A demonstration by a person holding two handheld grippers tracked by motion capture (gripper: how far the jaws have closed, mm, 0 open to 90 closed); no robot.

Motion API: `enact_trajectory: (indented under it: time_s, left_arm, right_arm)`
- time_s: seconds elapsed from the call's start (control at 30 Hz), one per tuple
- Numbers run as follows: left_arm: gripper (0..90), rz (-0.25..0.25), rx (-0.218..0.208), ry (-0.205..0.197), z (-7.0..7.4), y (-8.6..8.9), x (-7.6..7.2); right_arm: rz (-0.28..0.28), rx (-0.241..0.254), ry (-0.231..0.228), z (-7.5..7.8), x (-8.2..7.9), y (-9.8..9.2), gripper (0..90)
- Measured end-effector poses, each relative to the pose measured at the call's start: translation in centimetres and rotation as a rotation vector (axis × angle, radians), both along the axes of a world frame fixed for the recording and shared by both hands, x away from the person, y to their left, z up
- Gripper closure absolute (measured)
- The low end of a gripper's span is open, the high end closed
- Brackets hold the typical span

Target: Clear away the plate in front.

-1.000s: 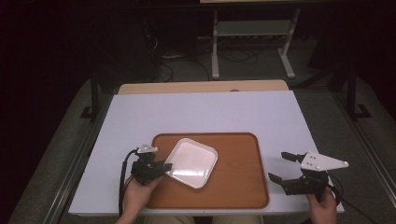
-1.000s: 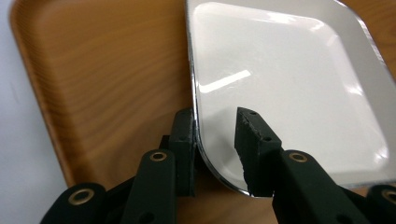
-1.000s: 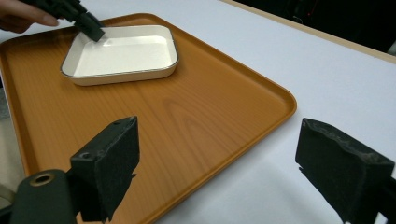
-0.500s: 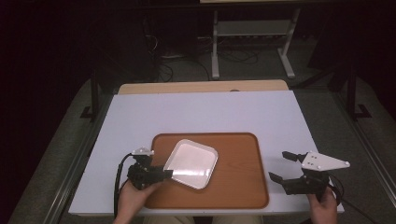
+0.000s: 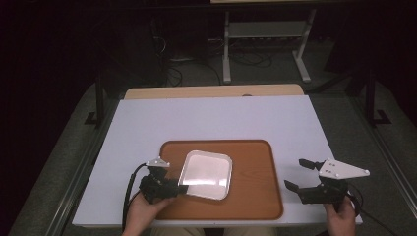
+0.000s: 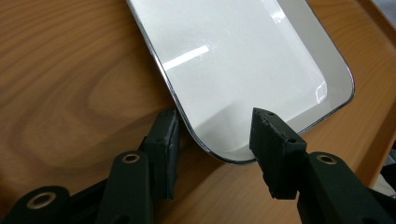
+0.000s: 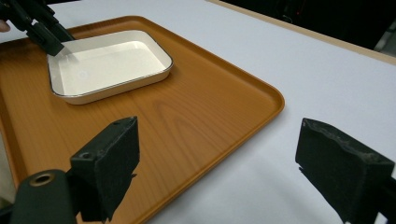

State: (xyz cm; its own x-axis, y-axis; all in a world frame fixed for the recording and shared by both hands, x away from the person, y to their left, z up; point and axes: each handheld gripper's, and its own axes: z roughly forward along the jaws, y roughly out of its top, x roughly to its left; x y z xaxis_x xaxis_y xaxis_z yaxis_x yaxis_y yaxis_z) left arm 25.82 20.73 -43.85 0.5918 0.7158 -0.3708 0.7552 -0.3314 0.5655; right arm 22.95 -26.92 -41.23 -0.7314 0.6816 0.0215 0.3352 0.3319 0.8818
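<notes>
A dark room surrounded a table [image 5: 216, 123] covered with a pale lavender-white sheet, with a strip of light wood showing along its far edge. A metal stand [image 5: 265, 34] and loose cables stood on the floor beyond it. On the near half of the table lay an orange-brown wooden tray [image 5: 255, 172] with a raised rim and rounded corners. A white rectangular dish [image 5: 206, 174] with a thin dark rim rested on the left part of the tray, turned slightly askew to the tray's edges.

The left gripper [image 5: 179, 189], held in a hand [image 5: 142, 209] at the near left, reached onto the tray at the dish's near left corner. In the left gripper view its jaws stood spread, one outside the rim on the tray wood and the other over the dish floor, so the corner of the dish [image 6: 243, 70] lay between them, not yet squeezed.

The right gripper [image 5: 297, 174], held in a hand [image 5: 342, 216] at the near right, lay over the bare sheet just beside the tray's right edge, jaws wide apart and gripping nothing
</notes>
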Motion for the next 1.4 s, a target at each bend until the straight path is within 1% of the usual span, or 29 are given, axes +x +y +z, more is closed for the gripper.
enact_trajectory:
  time_s: [0.23,0.7,0.93,1.3,1.4]
  left_arm:
    - [52.5,-0.008,-0.003,0.002,0.0,-0.3,-0.1]
    - [52.5,-0.044,-0.015,0.006,-0.1,-1.4,-0.4]
    - [52.5,-0.061,-0.012,0.005,0.0,-1.9,-0.6]
    - [52.2,-0.074,-0.013,0.005,0.0,-2.0,-0.6]
    - [52.4,-0.072,-0.012,-0.005,0.0,-1.9,-0.6]
  right_arm:
    - [-0.002,0.000,-0.001,0.0,0.0,0.0,12.7]
    - [-0.003,-0.002,0.004,0.0,0.1,-0.1,12.7]
    - [-0.002,-0.003,0.004,0.0,0.1,-0.1,12.7]
    - [-0.001,-0.005,0.005,0.0,0.1,-0.1,12.7]
    - [-0.001,-0.005,0.005,0.0,0.1,-0.1,12.7]
